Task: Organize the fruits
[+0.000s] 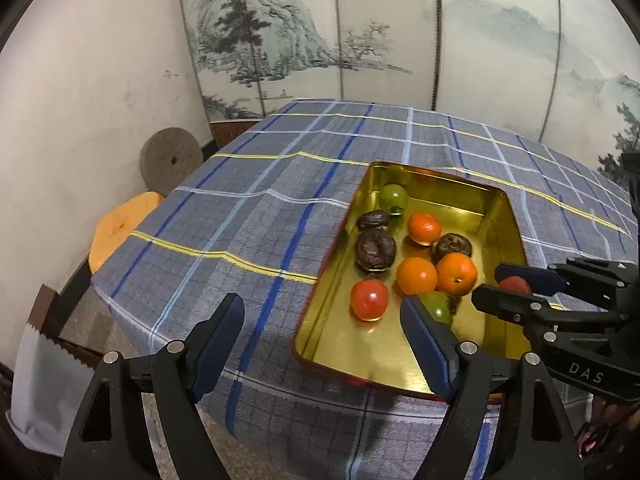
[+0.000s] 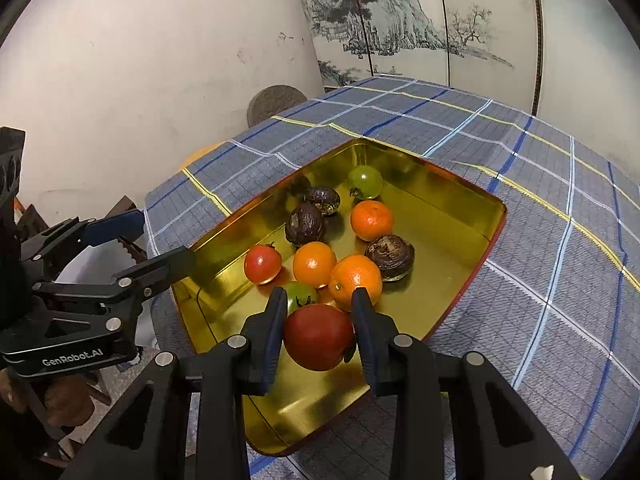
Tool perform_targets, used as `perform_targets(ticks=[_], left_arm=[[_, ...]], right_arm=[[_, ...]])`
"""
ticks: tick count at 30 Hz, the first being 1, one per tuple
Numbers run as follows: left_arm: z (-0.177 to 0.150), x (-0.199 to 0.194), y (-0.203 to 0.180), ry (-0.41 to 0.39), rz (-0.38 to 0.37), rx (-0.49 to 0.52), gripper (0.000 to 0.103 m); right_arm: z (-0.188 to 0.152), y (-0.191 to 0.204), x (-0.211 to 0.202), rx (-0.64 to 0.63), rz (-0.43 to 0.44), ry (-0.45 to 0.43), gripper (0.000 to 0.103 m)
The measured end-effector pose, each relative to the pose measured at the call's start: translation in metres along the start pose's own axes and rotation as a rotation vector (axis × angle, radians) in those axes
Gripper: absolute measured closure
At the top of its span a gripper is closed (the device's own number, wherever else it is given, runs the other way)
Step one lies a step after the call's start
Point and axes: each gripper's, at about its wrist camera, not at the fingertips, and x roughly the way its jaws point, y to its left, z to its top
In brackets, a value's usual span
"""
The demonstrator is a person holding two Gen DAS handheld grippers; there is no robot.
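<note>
A gold tin tray (image 1: pixel 496 208) (image 2: pixel 460 216) on the plaid-covered table holds oranges (image 1: pixel 456 274) (image 2: pixel 355 280), a red tomato (image 1: pixel 369 299) (image 2: pixel 263 264), green tomatoes (image 1: pixel 393 198) (image 2: pixel 365 180) and dark wrinkled fruits (image 1: pixel 376 249) (image 2: pixel 390 257). My right gripper (image 2: pixel 320 300) is shut on a large red tomato (image 2: pixel 319 337) just above the tray's near end; it also shows in the left wrist view (image 1: pixel 494 282), where the tomato (image 1: pixel 516 285) peeks between its fingers. My left gripper (image 1: pixel 322 308) is open and empty over the tray's left rim; it shows in the right wrist view (image 2: pixel 160 240).
The blue plaid cloth (image 1: pixel 260 216) (image 2: pixel 540 208) covers the table, which ends near me and at the left. A round grey stone disc (image 1: pixel 170 160) and an orange stool (image 1: pixel 120 228) stand by the white wall at left. A painted screen (image 1: pixel 360 32) is behind.
</note>
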Motion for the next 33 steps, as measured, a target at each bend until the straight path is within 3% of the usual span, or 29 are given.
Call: perform_targets(ticks=[19, 29, 31, 33], left_arm=[[-0.003, 0.008, 0.008, 0.028, -0.033, -0.038, 0.014], [-0.003, 0.001, 0.003, -0.004, -0.009, -0.020, 0.013], [-0.001, -0.006, 0.001, -0.025, -0.001, -0.017, 0.004], [0.000, -0.014, -0.001, -0.059, 0.003, -0.009, 0.004]], right_arm=[[-0.001, 0.000, 0.017, 0.003, -0.009, 0.019, 0.070], [0.005, 0.003, 0.003, 0.004, 0.005, -0.041, 0.068], [0.005, 0.004, -0.007, 0.004, 0.003, -0.063, 0.066], [0.004, 0.007, -0.017, -0.001, -0.001, -0.089, 0.064]])
